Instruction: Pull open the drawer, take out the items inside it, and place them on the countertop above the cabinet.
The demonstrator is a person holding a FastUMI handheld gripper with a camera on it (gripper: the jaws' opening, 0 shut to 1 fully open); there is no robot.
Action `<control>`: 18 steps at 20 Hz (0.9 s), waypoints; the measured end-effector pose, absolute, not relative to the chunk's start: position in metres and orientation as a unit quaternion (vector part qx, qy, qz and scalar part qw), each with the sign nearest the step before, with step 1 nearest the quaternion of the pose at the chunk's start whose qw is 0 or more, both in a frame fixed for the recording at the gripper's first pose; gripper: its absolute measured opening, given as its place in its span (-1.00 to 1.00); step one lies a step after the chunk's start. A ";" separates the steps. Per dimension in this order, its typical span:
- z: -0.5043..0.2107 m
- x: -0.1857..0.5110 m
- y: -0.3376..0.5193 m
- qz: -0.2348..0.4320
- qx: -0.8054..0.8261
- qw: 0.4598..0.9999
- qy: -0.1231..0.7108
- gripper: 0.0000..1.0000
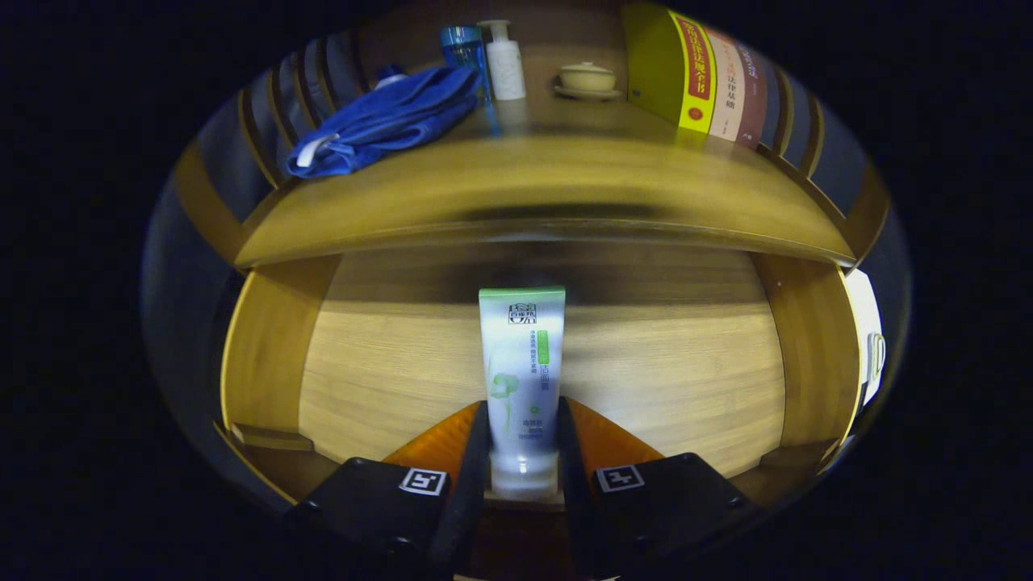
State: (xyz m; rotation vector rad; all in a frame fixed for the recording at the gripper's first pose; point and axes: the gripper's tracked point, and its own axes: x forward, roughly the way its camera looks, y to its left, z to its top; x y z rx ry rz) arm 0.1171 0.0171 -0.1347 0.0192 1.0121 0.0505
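Wood surrounds us on every side: the drawer (266, 355) stands pulled open below, its pale board floor and side walls plain to see, and the countertop (549, 194) overhangs its far end. Nearest to us, our gripper (523, 440) has its fingers closed most of the way, both pressing the lower sides of a white tube (521, 379) with a green crimped end, which stands between them cap towards us and crimp pointing away. We judge it a light thing, soft-walled and somewhat slick (a plastic squeeze tube gives under pressure), so a hold low down near the stiffer shoulder and cap, where we have it, should keep it from bending or sliding; a hard squeeze on the middle could deform it. Whether it rests on the drawer floor or hangs lifted, we cannot tell. Around the tube the drawer shows nothing else on its boards, so this looks like the one item left to bring out.

Beyond, on the countertop, lie a folded blue cloth (387, 121), a blue bottle (464, 48), a white pump bottle (505, 60) just beside it, a small lidded bowl (587, 79) on a saucer, and upright books (702, 77). Bare wood at the front edge offers room for the tube.
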 end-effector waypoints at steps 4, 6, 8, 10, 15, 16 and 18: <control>-0.109 0.104 0.022 0.041 0.013 0.888 0.457 0.07; -0.094 0.099 0.025 0.051 0.020 0.894 0.444 0.07; -0.080 0.093 0.029 0.060 0.027 0.899 0.433 0.06; -0.067 0.091 0.034 0.066 0.027 0.905 0.420 0.07; -0.033 0.102 0.039 0.070 0.033 0.919 0.386 0.06; -0.026 0.107 0.039 0.070 0.034 0.922 0.380 0.07; -0.017 0.119 0.040 0.066 0.039 0.927 0.368 0.06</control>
